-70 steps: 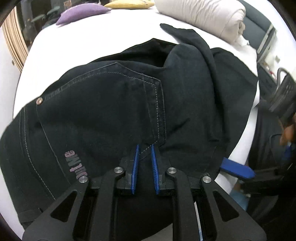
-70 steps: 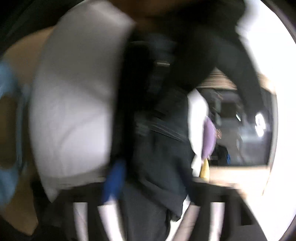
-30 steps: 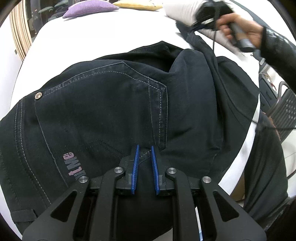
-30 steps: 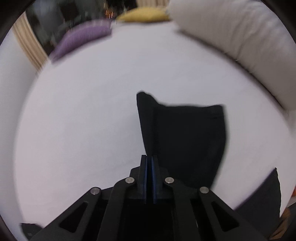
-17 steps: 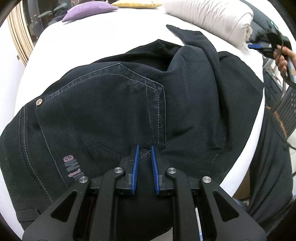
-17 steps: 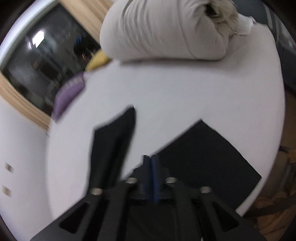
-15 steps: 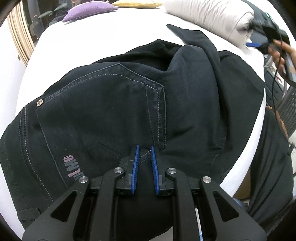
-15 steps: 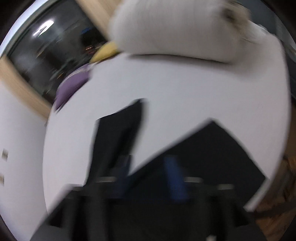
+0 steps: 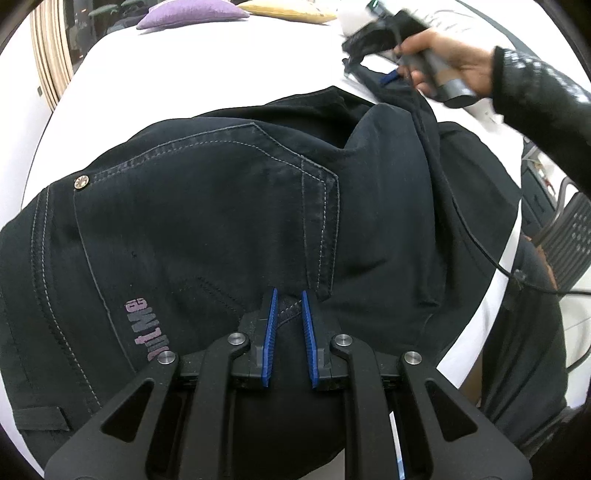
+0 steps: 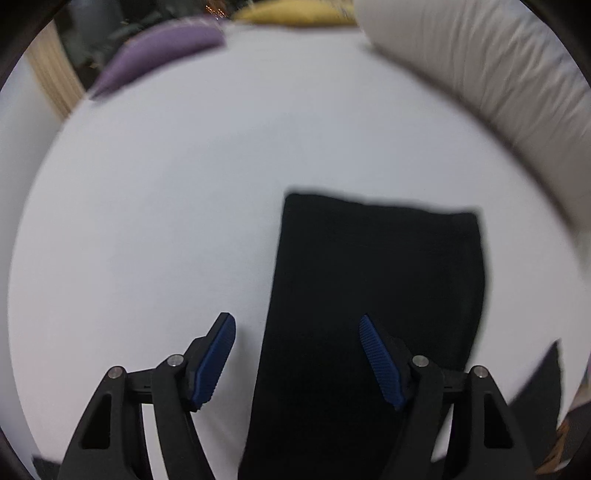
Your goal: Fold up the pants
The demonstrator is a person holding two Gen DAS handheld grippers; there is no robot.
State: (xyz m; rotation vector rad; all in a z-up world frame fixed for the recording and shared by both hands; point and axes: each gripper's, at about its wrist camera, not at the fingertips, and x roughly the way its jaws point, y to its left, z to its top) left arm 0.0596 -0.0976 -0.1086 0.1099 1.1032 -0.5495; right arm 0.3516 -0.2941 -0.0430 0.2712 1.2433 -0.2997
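Observation:
Black jeans (image 9: 207,221) lie on a white bed, back pocket up, with a pink logo by the waist. My left gripper (image 9: 288,295) is shut on a fold of the jeans below the pocket. In the right wrist view one black pant leg (image 10: 373,295) lies flat, its hem toward the far side. My right gripper (image 10: 297,321) is open over that leg, with nothing between its fingers. It also shows in the left wrist view (image 9: 391,75), held by a hand over the far leg end.
A rolled white duvet (image 10: 480,77) lies at the far right of the bed. A purple cushion (image 10: 162,51) and a yellow cushion (image 10: 291,13) sit at the far edge. A grey chair (image 9: 569,236) stands at the right of the bed (image 10: 166,206).
My right gripper was shut on the pant leg; it has opened and moved over the leg end, leaving the leg flat. My left gripper has kept its hold and place.

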